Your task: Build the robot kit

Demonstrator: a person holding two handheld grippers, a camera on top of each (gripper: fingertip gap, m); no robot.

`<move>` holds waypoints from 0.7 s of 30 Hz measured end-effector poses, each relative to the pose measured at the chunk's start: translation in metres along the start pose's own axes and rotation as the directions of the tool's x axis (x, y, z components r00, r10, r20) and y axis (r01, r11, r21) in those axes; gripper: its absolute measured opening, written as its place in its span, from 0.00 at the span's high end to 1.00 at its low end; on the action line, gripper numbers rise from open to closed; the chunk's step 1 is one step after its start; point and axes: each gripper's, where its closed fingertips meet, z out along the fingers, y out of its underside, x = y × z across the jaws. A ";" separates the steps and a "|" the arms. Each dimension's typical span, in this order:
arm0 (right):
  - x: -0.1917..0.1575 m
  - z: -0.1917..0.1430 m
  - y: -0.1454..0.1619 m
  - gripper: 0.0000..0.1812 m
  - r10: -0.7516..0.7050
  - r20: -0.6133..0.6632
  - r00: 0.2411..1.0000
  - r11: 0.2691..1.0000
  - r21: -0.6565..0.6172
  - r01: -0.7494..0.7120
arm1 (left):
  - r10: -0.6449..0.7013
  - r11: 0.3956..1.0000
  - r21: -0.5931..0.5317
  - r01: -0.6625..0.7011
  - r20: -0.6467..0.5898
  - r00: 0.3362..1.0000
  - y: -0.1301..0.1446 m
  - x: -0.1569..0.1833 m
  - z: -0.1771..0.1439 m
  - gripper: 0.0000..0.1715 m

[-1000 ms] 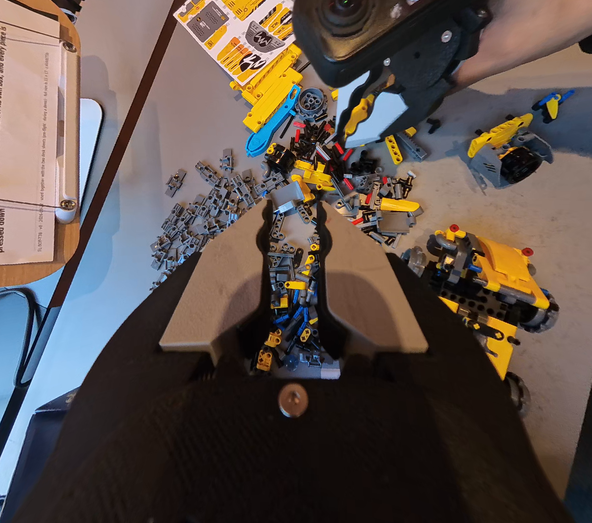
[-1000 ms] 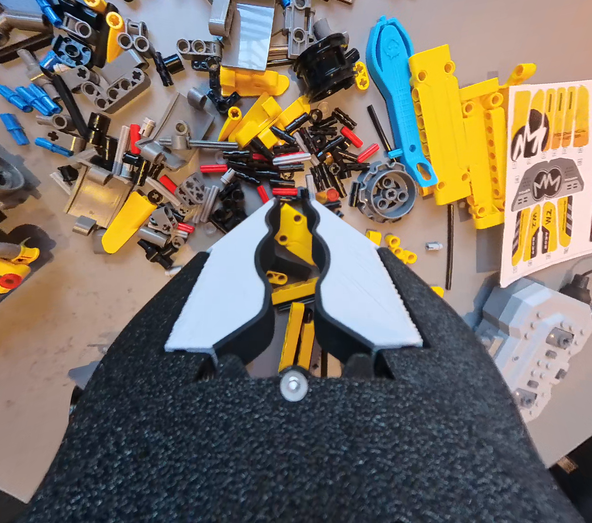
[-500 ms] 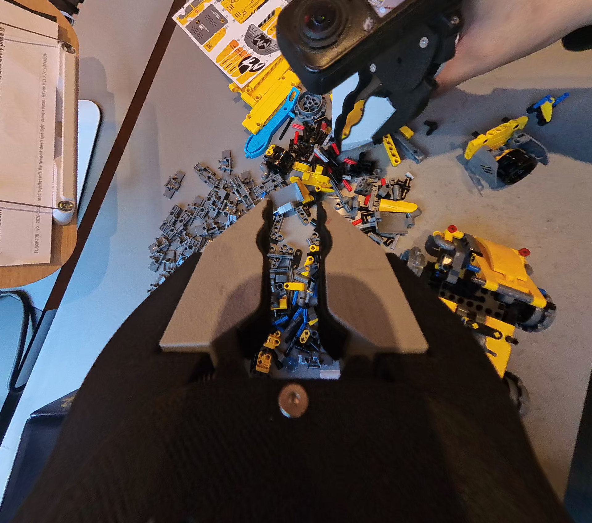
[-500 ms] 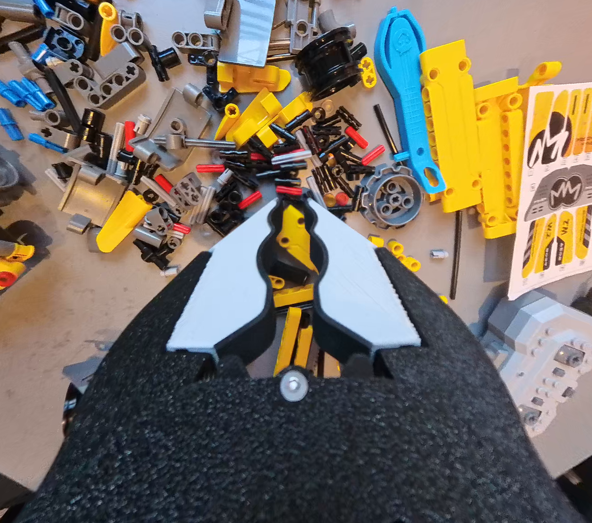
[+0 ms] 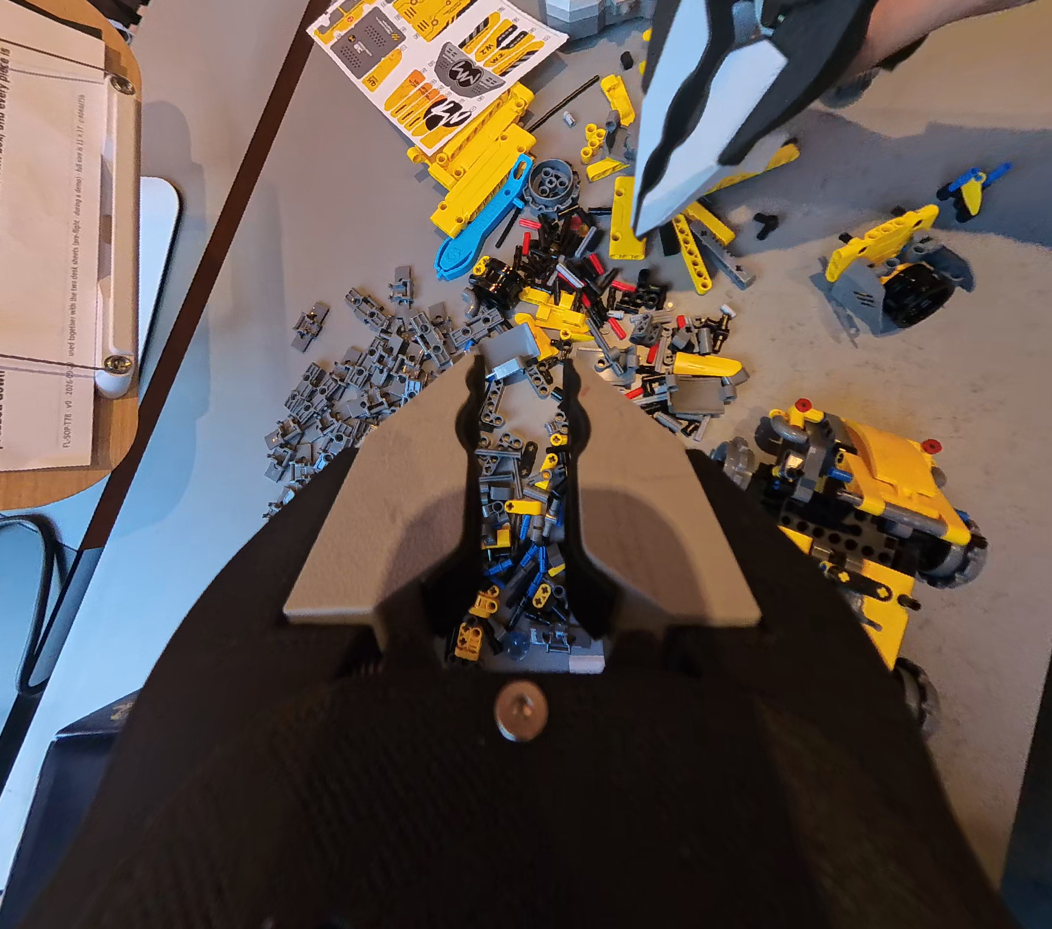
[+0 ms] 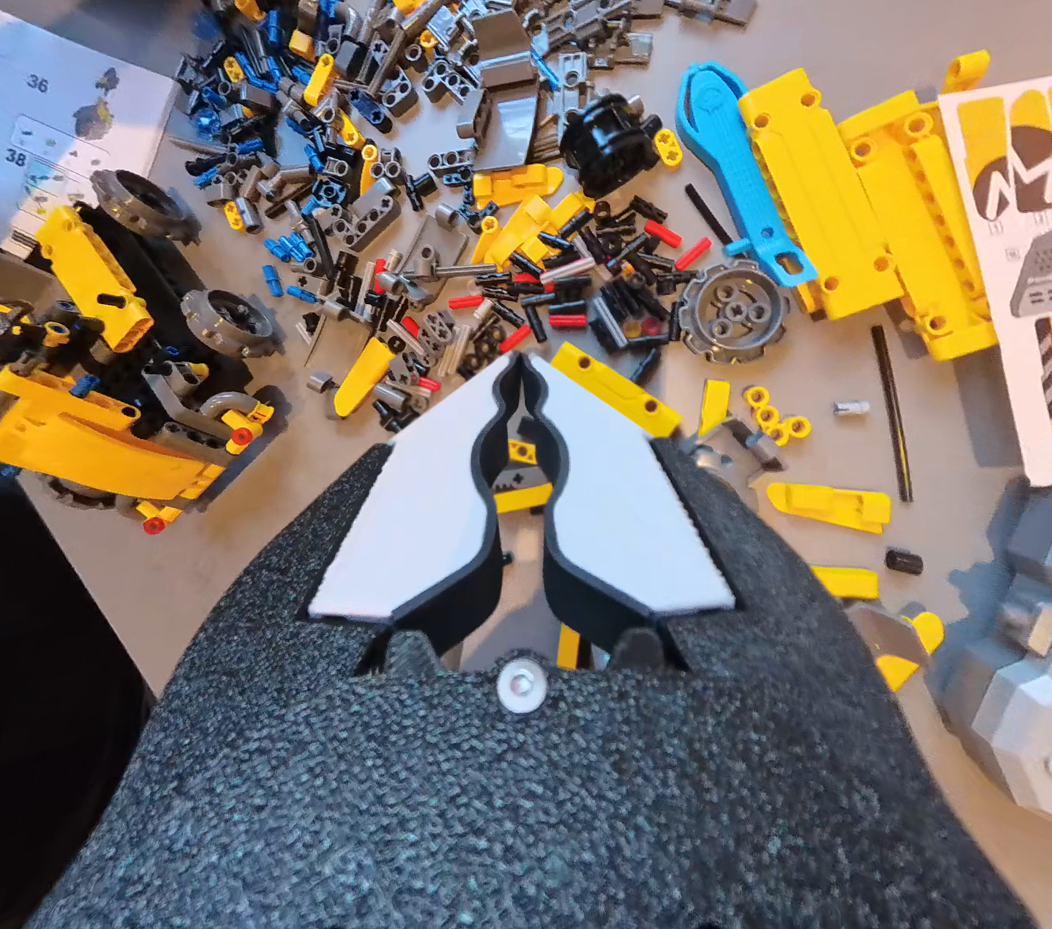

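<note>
Left gripper (image 5: 522,372), fingers parted with nothing between them, hangs above the brick pile (image 5: 569,309) in the middle of the table (image 5: 341,195). Right gripper (image 6: 521,360), tips closed together and gripping nothing, is poised over black and red pins (image 6: 546,298), just beside a yellow beam (image 6: 617,395). The half-built yellow vehicle (image 5: 842,509) stands near the table's edge, the sticker sheet (image 5: 432,42) beyond the pile.

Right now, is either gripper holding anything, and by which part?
Nothing held. Left gripper open above the loose pieces; right gripper shut, empty.
</note>
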 end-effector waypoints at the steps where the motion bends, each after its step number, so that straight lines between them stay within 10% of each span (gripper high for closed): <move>1: 0.002 0.000 0.002 0.99 0.008 -0.005 1.000 1.000 0.003 -0.008 | 0.001 1.000 -0.001 -0.001 0.001 1.000 0.000 0.000 0.000 0.85; 21: 0.012 0.043 0.009 0.98 -0.278 -0.132 0.951 0.948 -0.198 0.250 | 0.008 1.000 -0.013 -0.008 0.000 1.000 0.000 0.002 0.004 0.85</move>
